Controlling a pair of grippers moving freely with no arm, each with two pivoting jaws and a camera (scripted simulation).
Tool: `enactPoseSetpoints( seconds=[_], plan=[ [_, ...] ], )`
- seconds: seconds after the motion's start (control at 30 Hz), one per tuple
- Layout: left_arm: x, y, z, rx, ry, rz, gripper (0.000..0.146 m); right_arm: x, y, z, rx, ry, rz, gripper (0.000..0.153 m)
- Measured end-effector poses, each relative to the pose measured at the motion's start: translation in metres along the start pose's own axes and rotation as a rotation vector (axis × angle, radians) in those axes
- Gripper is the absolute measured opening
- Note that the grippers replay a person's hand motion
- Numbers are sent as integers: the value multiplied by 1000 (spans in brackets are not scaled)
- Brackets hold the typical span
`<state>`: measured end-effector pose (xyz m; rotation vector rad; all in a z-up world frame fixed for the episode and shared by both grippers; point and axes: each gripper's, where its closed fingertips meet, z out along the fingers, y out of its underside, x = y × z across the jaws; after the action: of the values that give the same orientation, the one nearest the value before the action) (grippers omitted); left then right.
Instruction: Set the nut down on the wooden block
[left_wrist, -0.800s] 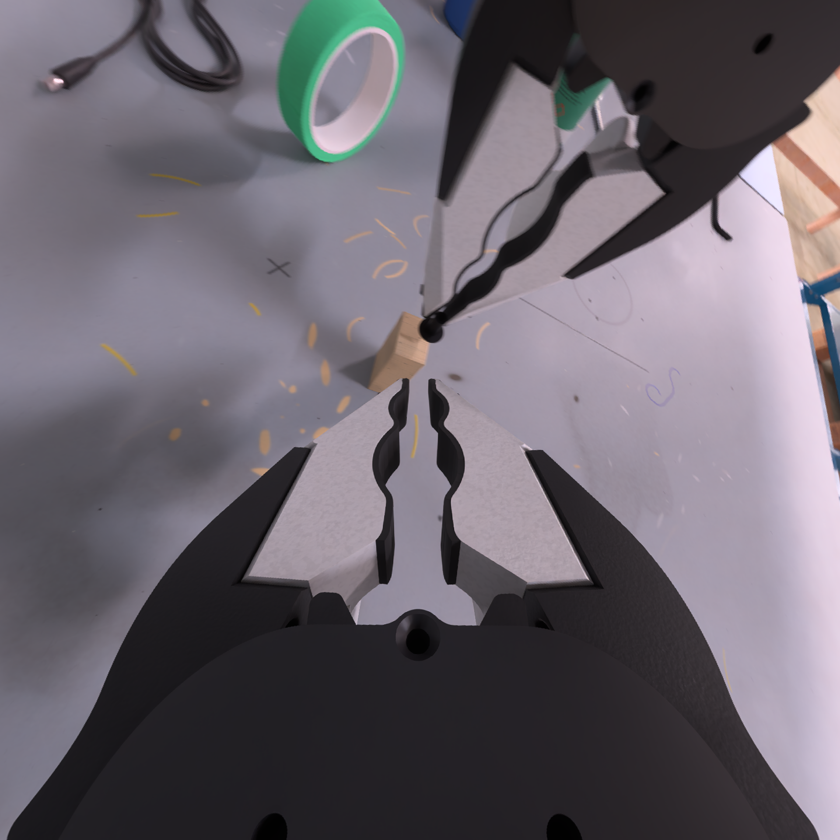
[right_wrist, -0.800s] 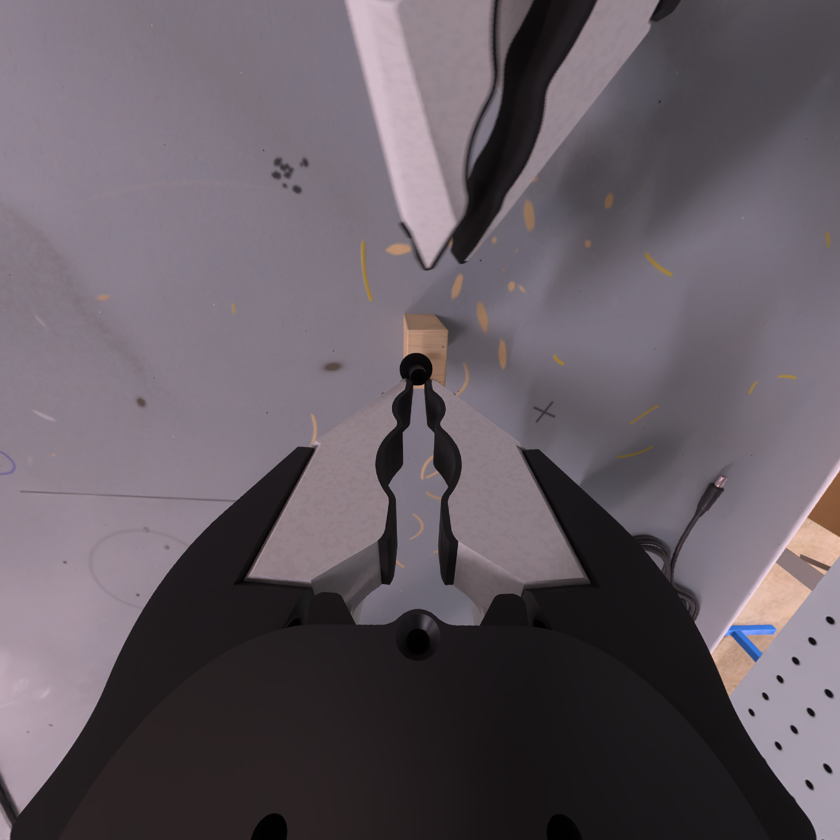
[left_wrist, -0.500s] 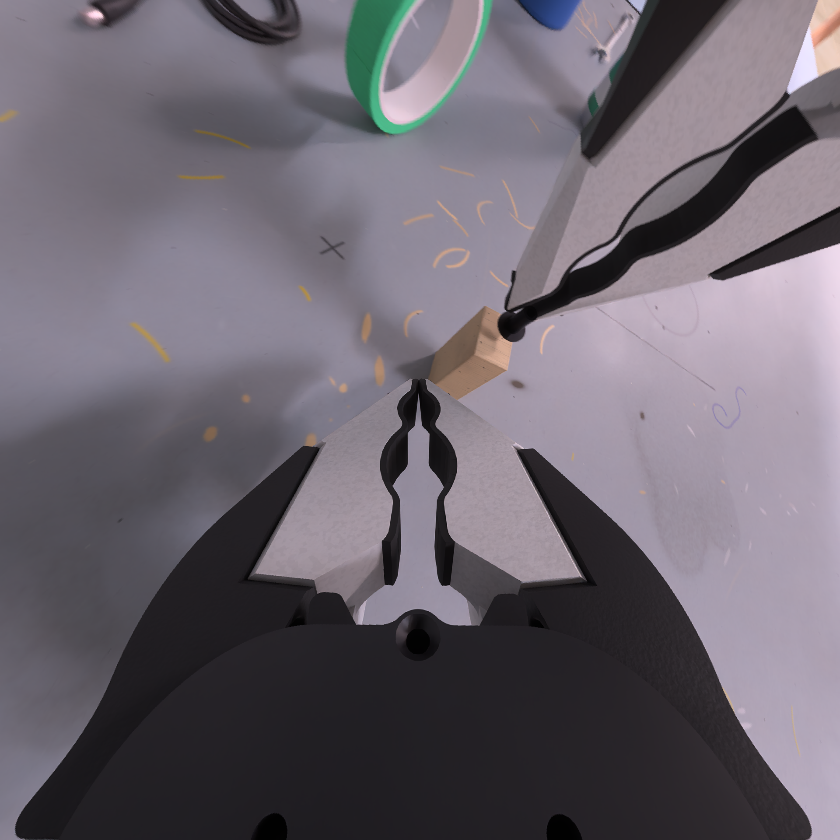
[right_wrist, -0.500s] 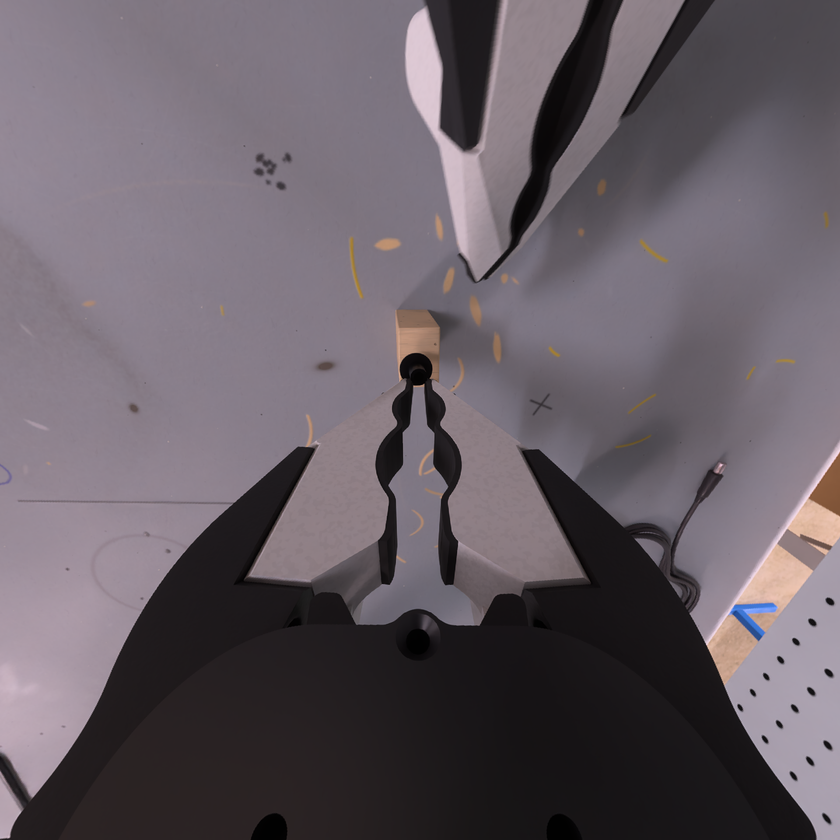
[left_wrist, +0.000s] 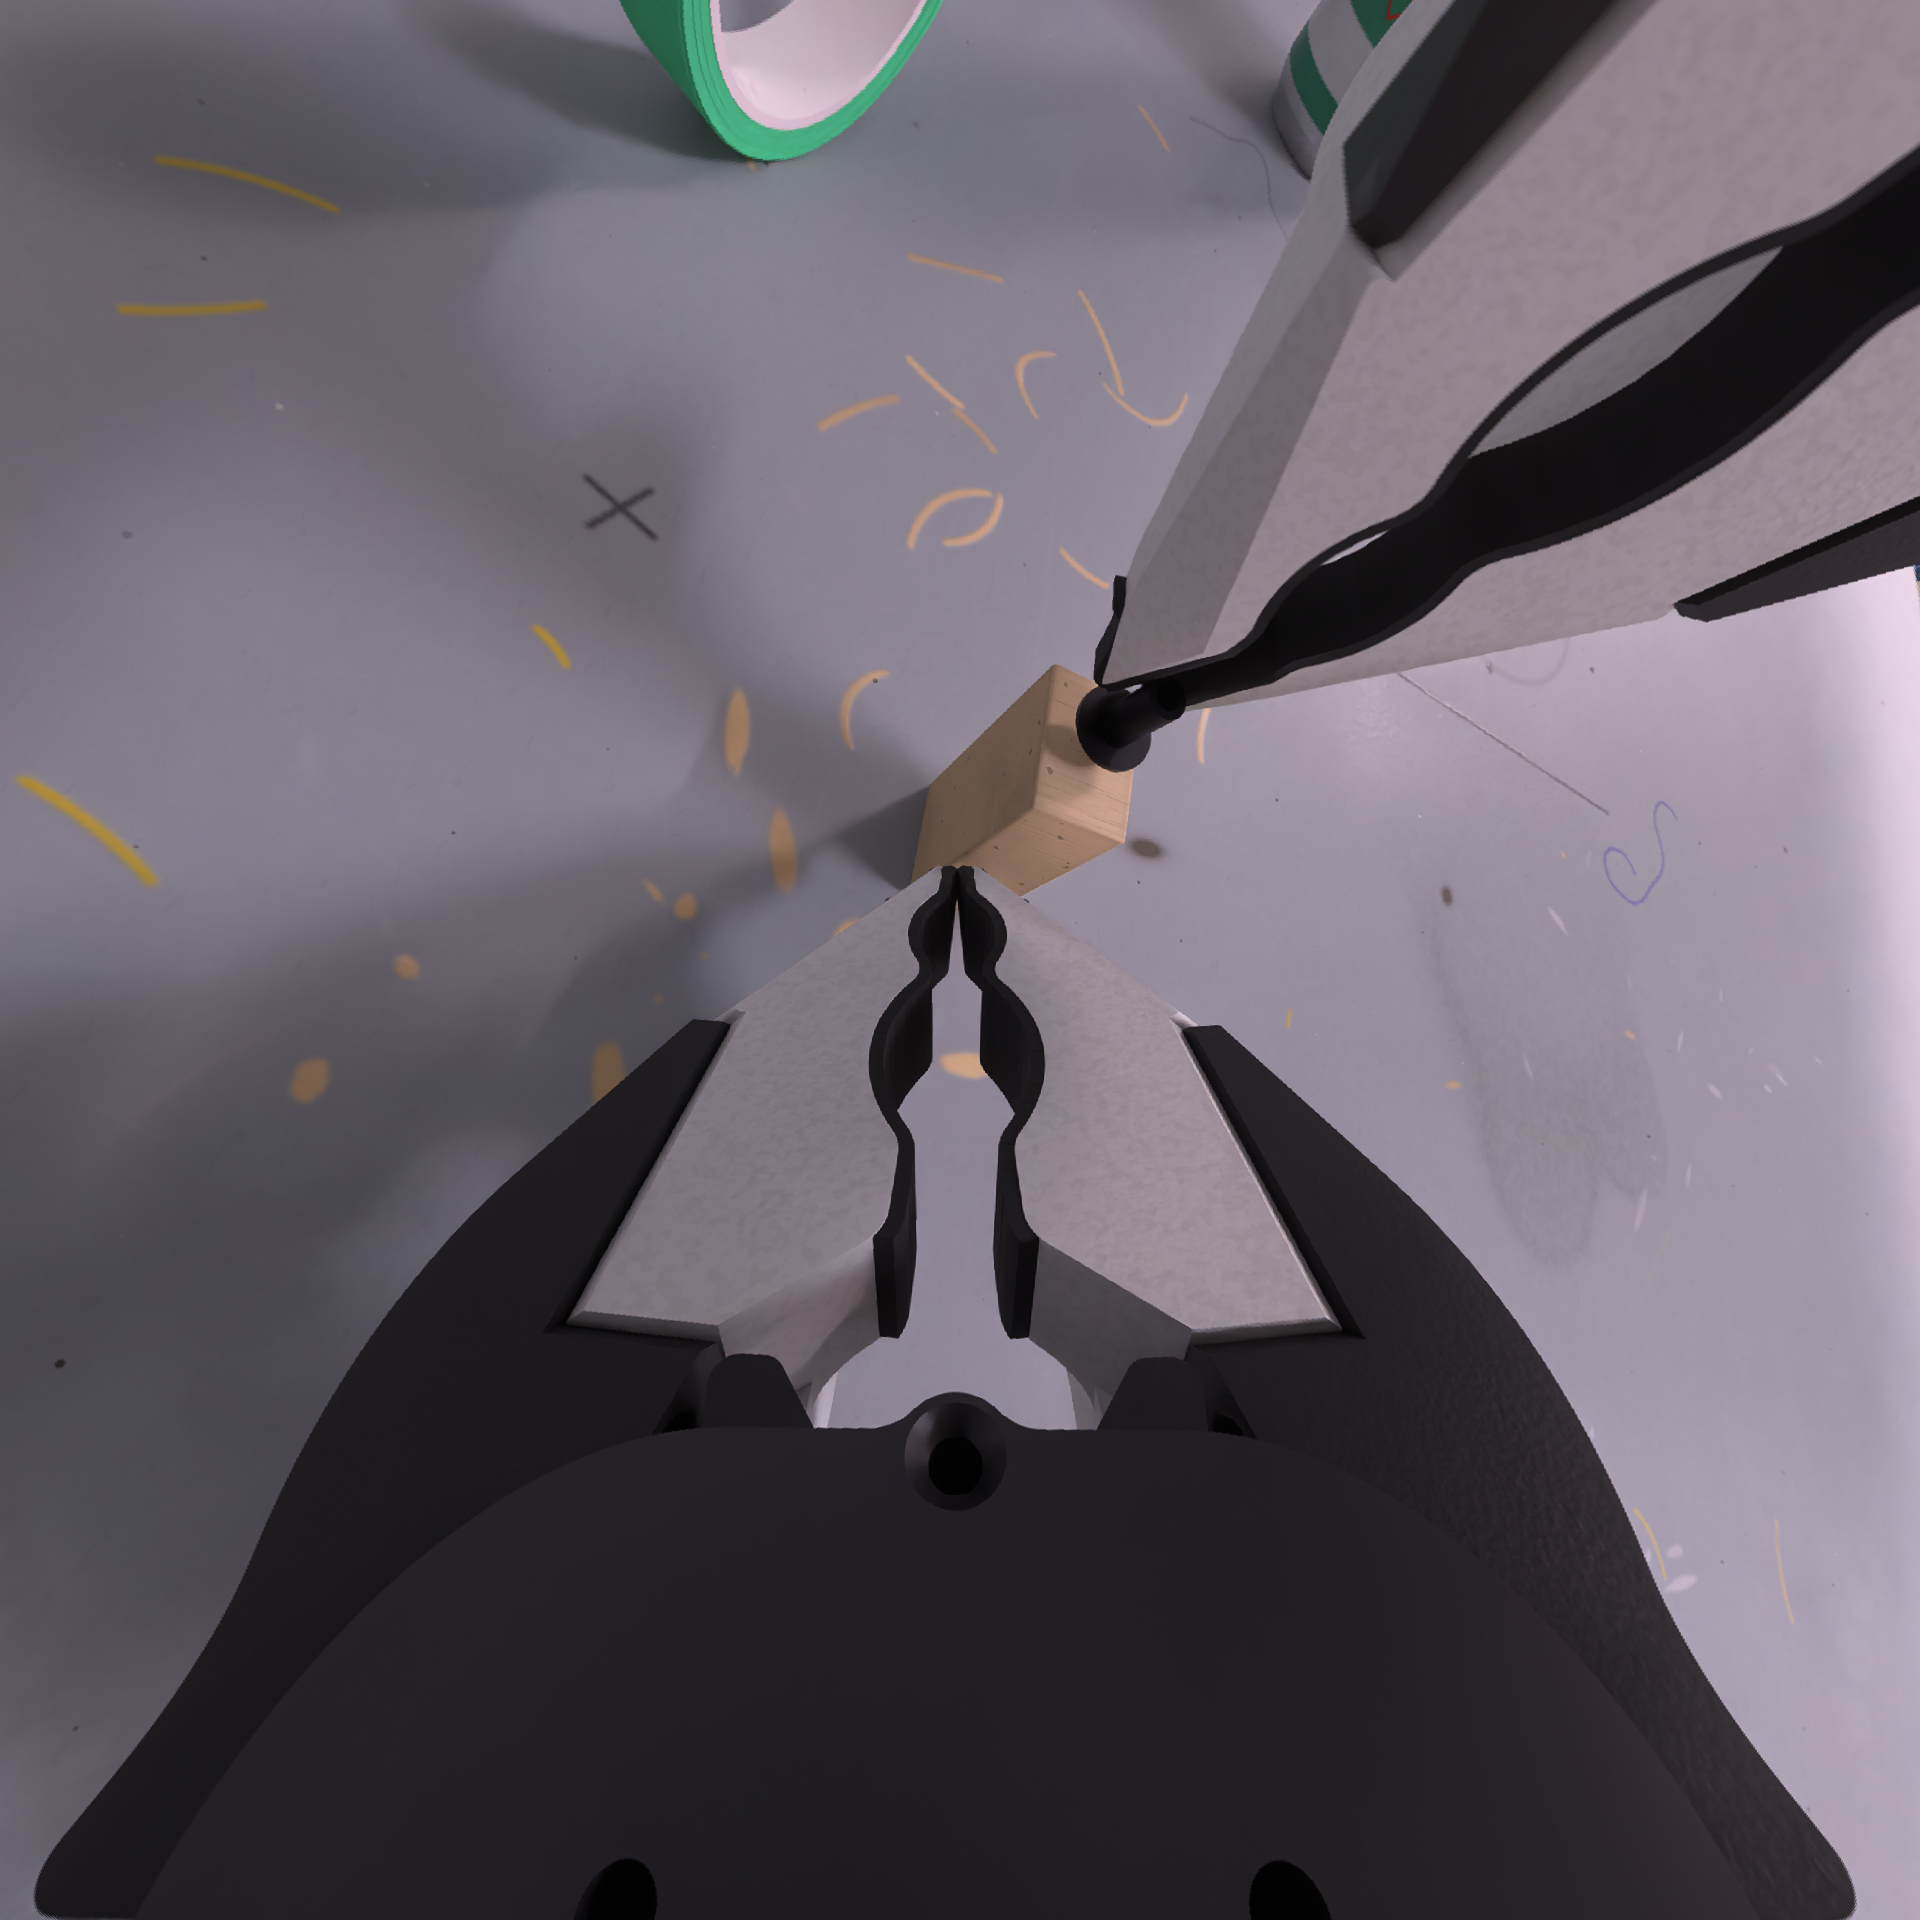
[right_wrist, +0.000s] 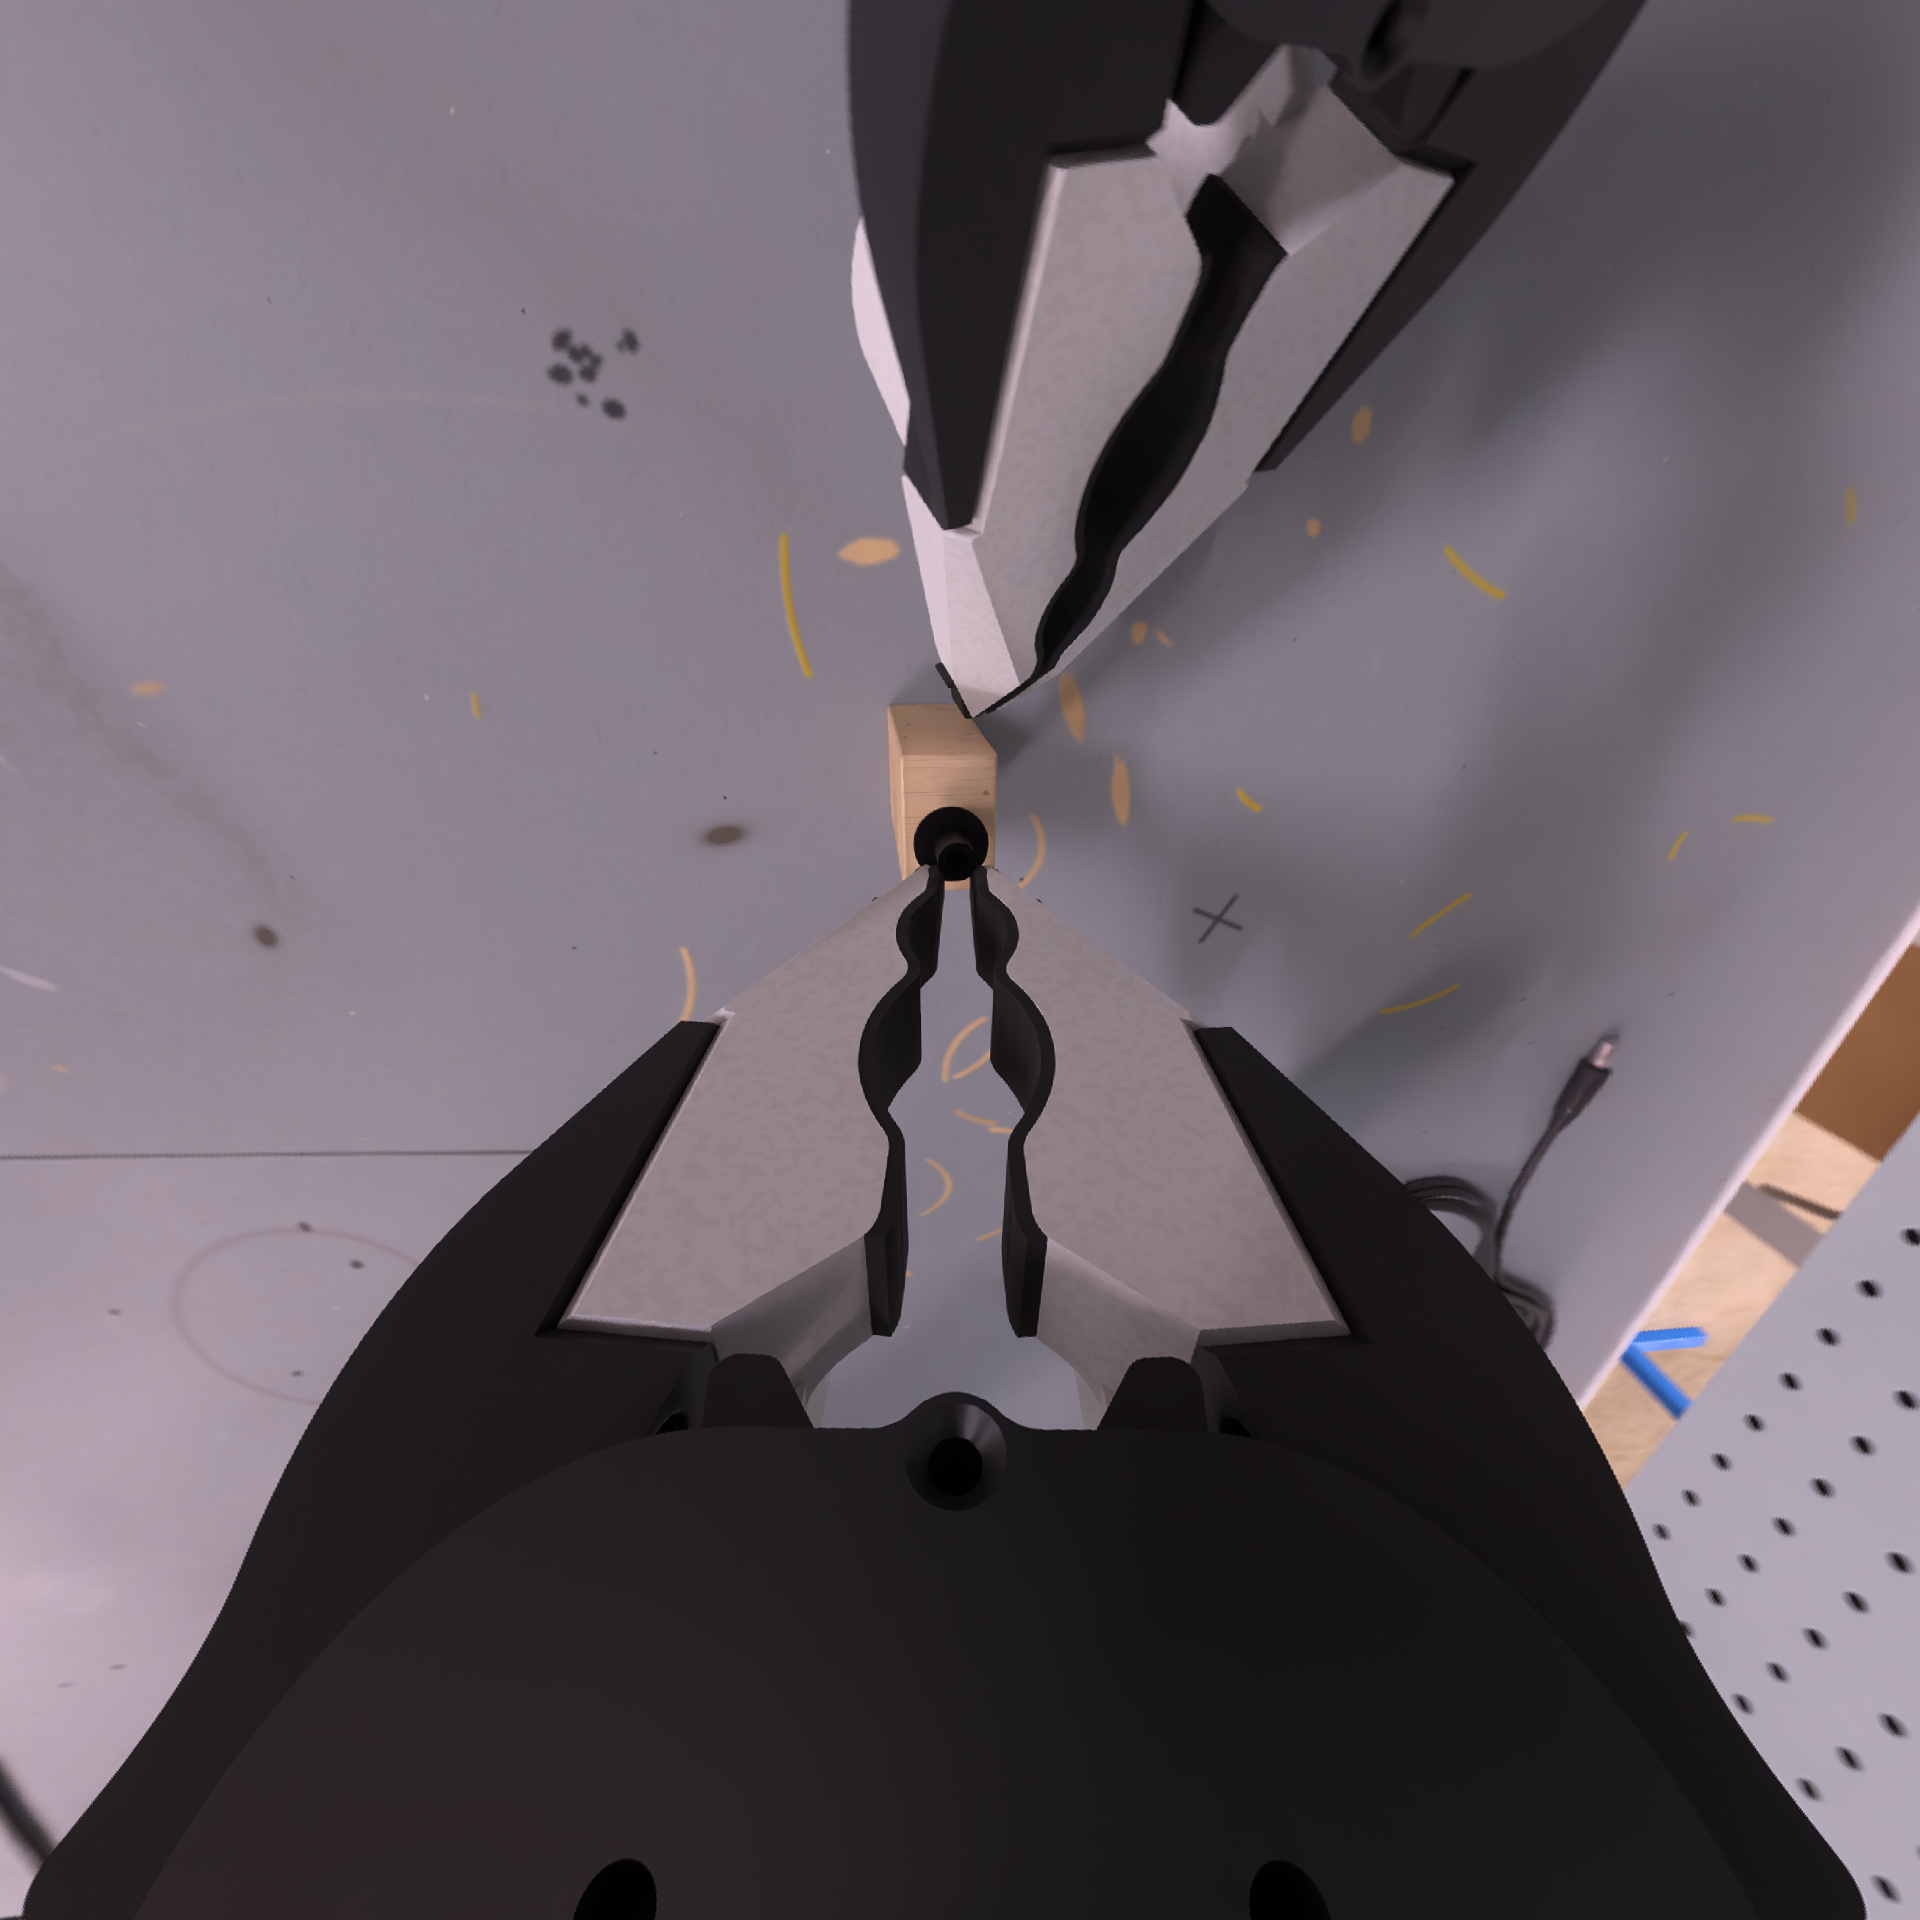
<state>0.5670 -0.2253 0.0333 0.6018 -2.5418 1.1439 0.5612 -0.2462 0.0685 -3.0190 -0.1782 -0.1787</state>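
A small wooden block (left_wrist: 1023, 800) lies on the grey table. My right gripper (right_wrist: 954, 878) is shut on a small black nut (right_wrist: 948, 836) at its fingertips. In the left wrist view the right gripper (left_wrist: 1127, 696) comes in from the upper right and holds the nut (left_wrist: 1114, 727) at the block's far top corner; I cannot tell whether the nut touches the wood. My left gripper (left_wrist: 956, 883) is shut and empty, its tips just at the block's near end. In the right wrist view the block (right_wrist: 940, 774) lies between the nut and the left gripper (right_wrist: 987, 701).
A green tape roll (left_wrist: 790, 94) and a green-and-white can (left_wrist: 1314, 94) stand beyond the block. A black cable (right_wrist: 1538, 1174) lies near the table's right edge, with a grey pegboard (right_wrist: 1818, 1507) past it. Wood shavings and a pen cross (left_wrist: 620, 509) mark the table.
My left gripper has closed its fingers and moved in close to the block's near end. The right gripper has kept the nut over the block.
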Motion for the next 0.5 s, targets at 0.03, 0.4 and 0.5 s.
enactPoseSetpoints(
  seconds=[0.03, 0.4, 0.5],
  plan=[
    [0, 0, 0, -3, -1, -3, 0, 0, 0, 0, 1, 12, -25, 5],
    [-1, 4, 0, -31, -17, -7, 0, -2, -3, -2, 18, 5, -35, 5],
    [1, 4, -5, -15, 6, -21, 0, -1, -2, -2, 13, 1, -16, 5]
  ],
)
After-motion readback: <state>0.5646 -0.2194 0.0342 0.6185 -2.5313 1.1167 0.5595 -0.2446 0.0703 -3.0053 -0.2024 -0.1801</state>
